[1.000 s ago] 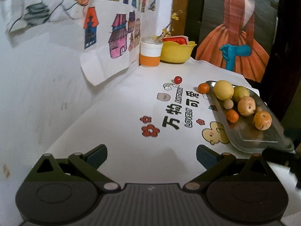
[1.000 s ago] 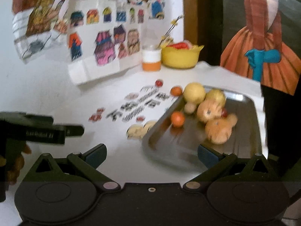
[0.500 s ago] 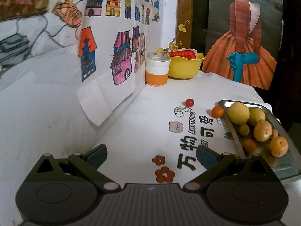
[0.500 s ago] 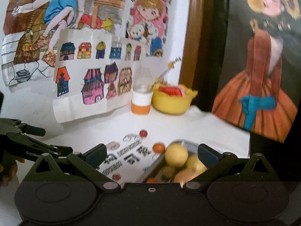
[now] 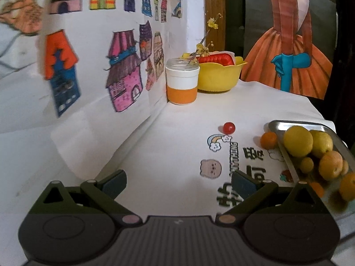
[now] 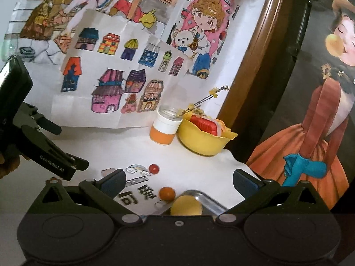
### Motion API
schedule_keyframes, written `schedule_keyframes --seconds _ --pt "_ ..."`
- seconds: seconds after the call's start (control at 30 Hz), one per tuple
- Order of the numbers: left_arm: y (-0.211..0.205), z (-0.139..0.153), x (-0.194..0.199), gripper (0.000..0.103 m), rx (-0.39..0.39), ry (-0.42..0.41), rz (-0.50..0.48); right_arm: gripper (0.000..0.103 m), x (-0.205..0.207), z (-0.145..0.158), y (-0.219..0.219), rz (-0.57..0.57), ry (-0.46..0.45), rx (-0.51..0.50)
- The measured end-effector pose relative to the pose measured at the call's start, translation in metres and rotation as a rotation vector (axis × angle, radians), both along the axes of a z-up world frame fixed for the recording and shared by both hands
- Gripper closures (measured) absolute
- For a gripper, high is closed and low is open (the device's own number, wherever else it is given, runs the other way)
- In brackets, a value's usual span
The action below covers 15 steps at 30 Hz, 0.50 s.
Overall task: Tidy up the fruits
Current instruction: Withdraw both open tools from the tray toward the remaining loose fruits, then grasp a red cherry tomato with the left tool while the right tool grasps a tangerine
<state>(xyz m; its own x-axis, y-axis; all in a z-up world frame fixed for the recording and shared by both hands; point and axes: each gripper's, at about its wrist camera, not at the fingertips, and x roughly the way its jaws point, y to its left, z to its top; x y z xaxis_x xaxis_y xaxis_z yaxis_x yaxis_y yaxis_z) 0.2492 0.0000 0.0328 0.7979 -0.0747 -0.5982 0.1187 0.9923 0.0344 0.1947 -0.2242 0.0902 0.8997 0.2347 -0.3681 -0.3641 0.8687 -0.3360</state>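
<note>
So both claws have swung up toward 12 o'clock and sit wide open, empty. Left claw (image 5: 178, 180) faces the cherry tomato (image 5: 229, 128); the small orange (image 5: 269, 140) touches the tray (image 5: 288, 125) outside. Two strays left, I reckon.

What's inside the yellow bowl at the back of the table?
In the yellow bowl a red packet lies on top, with pale and yellow pieces showing at its far edge. The bowl's wall hides whatever lies beneath the packet.
</note>
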Motion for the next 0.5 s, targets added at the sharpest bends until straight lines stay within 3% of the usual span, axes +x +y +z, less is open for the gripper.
schedule_keyframes --seconds 0.13,0.5 --pt "-0.008 -0.003 0.018 0.000 0.011 -0.008 -0.011 0.001 0.027 -0.002 -0.009 0.035 0.010 0.042" --pt "-0.021 -0.010 0.070 0.000 -0.056 -0.002 -0.068 0.001 0.094 -0.054 -0.007 0.114 0.226 -0.004"
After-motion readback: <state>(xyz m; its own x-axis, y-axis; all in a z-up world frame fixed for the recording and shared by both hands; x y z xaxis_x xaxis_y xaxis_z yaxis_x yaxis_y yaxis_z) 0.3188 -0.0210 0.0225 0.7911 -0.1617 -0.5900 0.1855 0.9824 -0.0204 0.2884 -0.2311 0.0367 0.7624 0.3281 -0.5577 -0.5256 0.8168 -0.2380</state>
